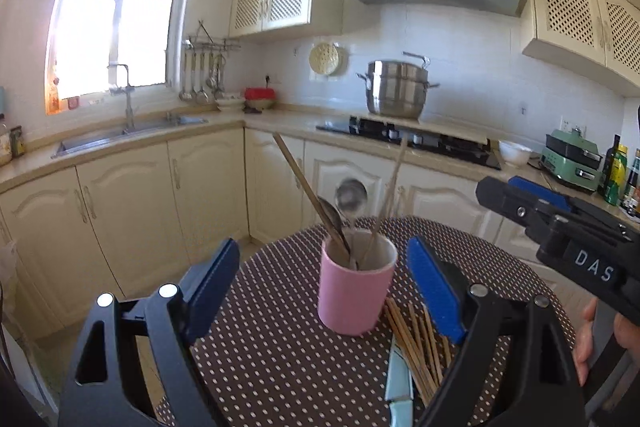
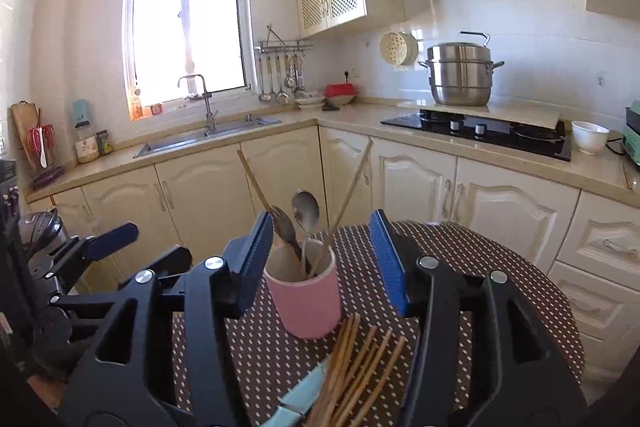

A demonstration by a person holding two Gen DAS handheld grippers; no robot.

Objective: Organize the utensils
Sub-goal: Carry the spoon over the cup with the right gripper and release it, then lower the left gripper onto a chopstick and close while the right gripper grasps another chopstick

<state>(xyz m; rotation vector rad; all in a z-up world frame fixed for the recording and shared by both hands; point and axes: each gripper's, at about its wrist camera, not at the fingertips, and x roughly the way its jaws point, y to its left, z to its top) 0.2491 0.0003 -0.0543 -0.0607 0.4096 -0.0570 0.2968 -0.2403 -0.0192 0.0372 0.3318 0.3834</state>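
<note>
So the pink cup point(image 1: 354, 289) sits mid-frame on the dotted table point(image 1: 272, 347), with a spoon point(image 1: 351, 197), a fork point(image 2: 285, 227) and chopsticks point(image 1: 390, 195) sticking out. Loose chopsticks point(image 2: 352, 367) lie lower centre beside a pale blue knife point(image 1: 398, 379). Left gripper point(image 1: 320, 287) spread wide, holding nothing. Right gripper point(image 2: 322, 259) parted too, nothing clamped, cup showing between its jaws.

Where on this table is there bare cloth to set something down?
Free: the dotted tablecloth left of the pink cup, and behind it toward the far rim. Crowded: right in front, where chopsticks and a light-blue handle lie.
</note>
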